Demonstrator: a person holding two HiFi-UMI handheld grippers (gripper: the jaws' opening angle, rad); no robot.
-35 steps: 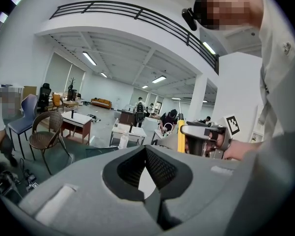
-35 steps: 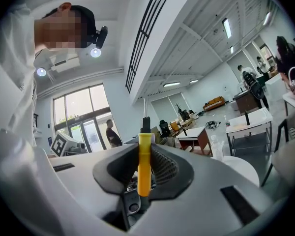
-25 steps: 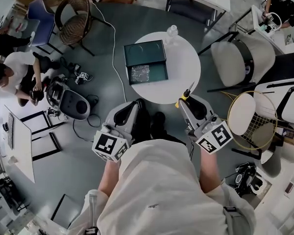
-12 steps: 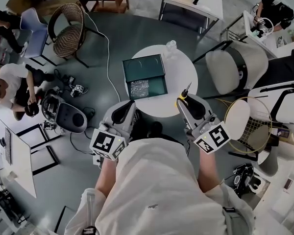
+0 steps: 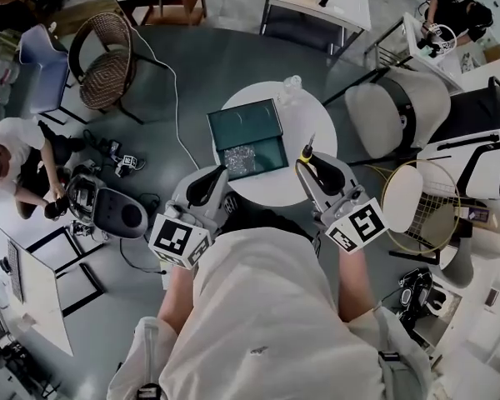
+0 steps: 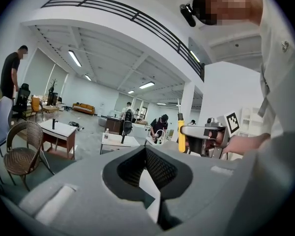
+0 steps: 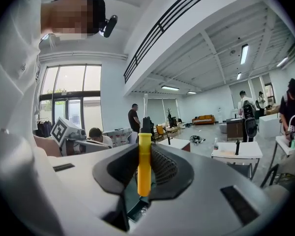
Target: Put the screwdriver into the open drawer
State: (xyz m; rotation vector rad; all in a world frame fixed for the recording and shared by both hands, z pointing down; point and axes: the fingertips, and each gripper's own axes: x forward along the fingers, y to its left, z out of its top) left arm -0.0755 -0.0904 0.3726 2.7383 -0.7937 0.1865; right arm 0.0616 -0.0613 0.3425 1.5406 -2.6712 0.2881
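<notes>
On the round white table [image 5: 312, 115] sits a dark green drawer box [image 5: 243, 123], its drawer [image 5: 250, 158] pulled open toward me with something glittery inside. My right gripper [image 5: 310, 158] is shut on the yellow-handled screwdriver [image 5: 306, 150] at the table's near right edge, shaft pointing away from me. In the right gripper view the screwdriver [image 7: 144, 173] stands upright between the jaws of the right gripper [image 7: 144, 154]. My left gripper [image 5: 213, 177] hovers at the table's near left edge, just in front of the drawer. In the left gripper view the left gripper [image 6: 147, 168] is shut with nothing in it.
A clear bottle [image 5: 291, 86] stands at the table's far edge. A white armchair [image 5: 396, 107] and a wire stool [image 5: 417, 197] stand to the right, a wicker chair [image 5: 100, 57] at far left. A person [image 5: 12, 152] crouches by gear on the floor.
Both grippers have come forward over the table's near edge, closer to the drawer. The right one still holds the screwdriver. The left stays shut.
</notes>
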